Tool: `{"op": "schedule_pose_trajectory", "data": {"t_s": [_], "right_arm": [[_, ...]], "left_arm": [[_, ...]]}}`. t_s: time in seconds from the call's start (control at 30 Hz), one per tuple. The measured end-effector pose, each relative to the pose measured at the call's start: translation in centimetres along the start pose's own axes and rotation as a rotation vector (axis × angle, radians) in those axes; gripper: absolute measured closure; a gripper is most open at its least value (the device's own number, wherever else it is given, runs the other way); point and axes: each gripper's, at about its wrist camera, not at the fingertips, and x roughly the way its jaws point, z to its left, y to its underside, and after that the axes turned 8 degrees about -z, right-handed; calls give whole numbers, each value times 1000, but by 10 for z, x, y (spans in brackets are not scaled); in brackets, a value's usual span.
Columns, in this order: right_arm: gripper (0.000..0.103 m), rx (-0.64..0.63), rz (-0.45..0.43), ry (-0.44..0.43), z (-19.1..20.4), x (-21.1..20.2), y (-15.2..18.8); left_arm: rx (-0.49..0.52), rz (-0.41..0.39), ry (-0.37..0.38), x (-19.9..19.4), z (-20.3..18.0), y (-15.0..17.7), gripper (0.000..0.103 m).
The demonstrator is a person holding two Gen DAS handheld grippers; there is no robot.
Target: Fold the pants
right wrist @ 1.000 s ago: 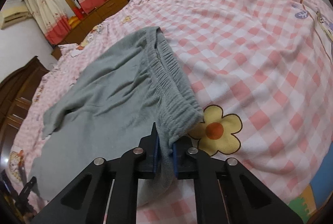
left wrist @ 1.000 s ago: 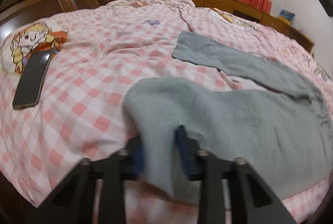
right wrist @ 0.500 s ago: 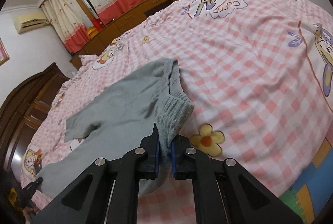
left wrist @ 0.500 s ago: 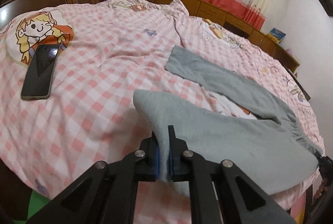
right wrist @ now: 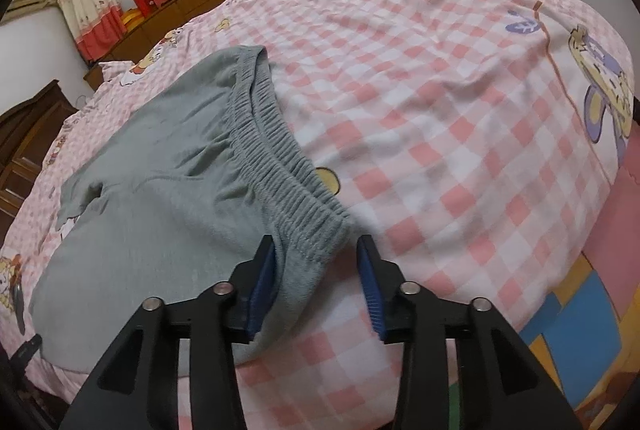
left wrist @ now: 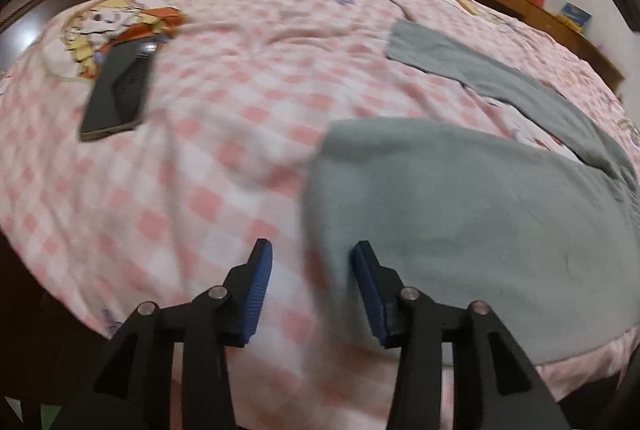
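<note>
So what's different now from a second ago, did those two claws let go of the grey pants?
Yes. Both have just been opening: the left gripper released the leg end of the grey pants, and the right gripper released the elastic waistband. Cloth lies between the parted jaws, no longer pinched, and the pants now rest on the checked bedspread. The phone still lies on the bed.
</note>
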Motion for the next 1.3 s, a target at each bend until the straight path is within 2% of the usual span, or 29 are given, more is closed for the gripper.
{"op": "schedule_pose_trajectory", "data": {"t_s": [0.07, 0.2, 0.33, 0.43, 0.53, 0.63, 0.8, 0.97, 1.03, 1.17, 1.3], "right_arm": [[62, -2, -3, 15, 0, -8, -2], [62, -26, -63, 97, -6, -34, -10], [62, 4, -93, 46, -8, -49, -23], [62, -8, -88, -2, 4, -46, -30], [62, -36, -67, -33, 21, -36, -30], [62, -69, -35, -43, 37, -23, -27], [62, -137, 5, -70, 58, 2, -46], [62, -159, 60, -102, 73, 32, -73], [62, -185, 79, -104, 81, 44, -84], [62, -241, 100, -92, 94, 63, -100], [62, -271, 139, -93, 105, 83, -115]], "left_arm": [[10, -7, -19, -2, 6, -1, 46], [43, -21, -3, -10, 9, -5, 45], [78, -55, 6, -14, -2, -20, 45], [42, -67, 72, -13, -8, -33, 43], [-12, -65, 146, -7, -11, -47, 42], [-56, -57, 109, 3, -12, -61, 42], [-72, -60, 150, 15, -22, -87, 42], [-29, -54, 144, 32, -45, -118, 42], [-1, -48, 155, 40, -58, -130, 38], [51, -16, 182, 56, -86, -148, 23], [121, 12, 200, 73, -112, -165, 20]]}}
